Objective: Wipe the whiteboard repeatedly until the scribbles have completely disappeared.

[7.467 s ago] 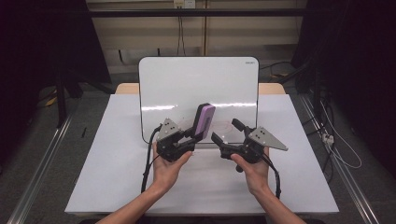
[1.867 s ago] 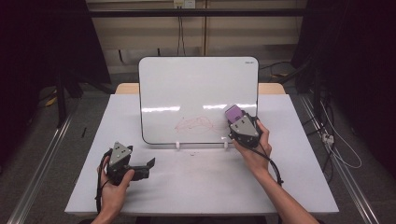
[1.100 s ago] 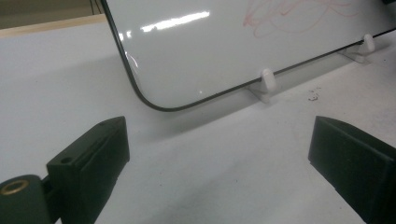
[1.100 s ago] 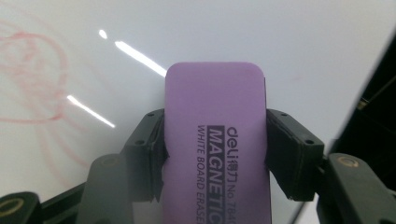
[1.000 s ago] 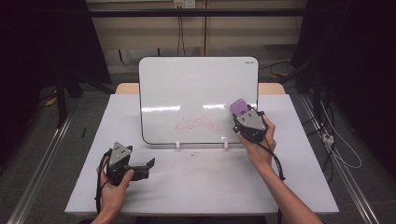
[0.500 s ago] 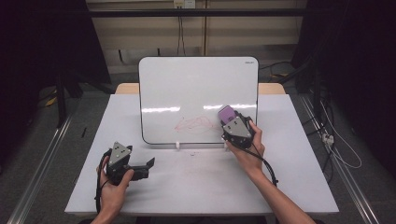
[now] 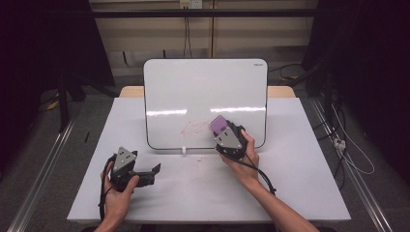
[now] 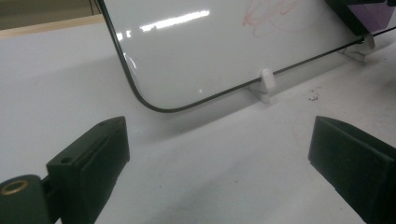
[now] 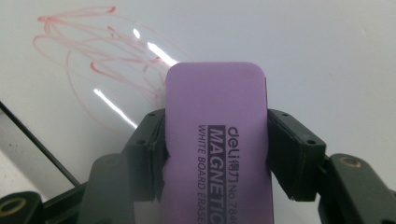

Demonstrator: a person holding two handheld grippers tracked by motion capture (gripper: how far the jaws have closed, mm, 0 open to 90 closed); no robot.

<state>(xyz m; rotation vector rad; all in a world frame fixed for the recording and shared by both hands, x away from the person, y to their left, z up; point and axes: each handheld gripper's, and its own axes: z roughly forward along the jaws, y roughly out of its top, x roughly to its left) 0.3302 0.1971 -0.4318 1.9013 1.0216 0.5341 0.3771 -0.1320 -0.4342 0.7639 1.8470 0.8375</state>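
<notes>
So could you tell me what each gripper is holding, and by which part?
The right gripper clamps the purple eraser by its long sides; the left gripper holds nothing.

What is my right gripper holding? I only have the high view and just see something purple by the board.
Observer: The right gripper is clamped on a purple eraser; its label reads "magnetic white board eraser".
Operator: Is there much left to wipe?
Observer: Yes. In the right gripper view, red scribbles loop across the whiteboard, up and to the left of the eraser.
Operator: And my left gripper?
Observer: The left gripper has its jaws wide apart with nothing between them, aimed at the board's lower corner over the table.
</notes>
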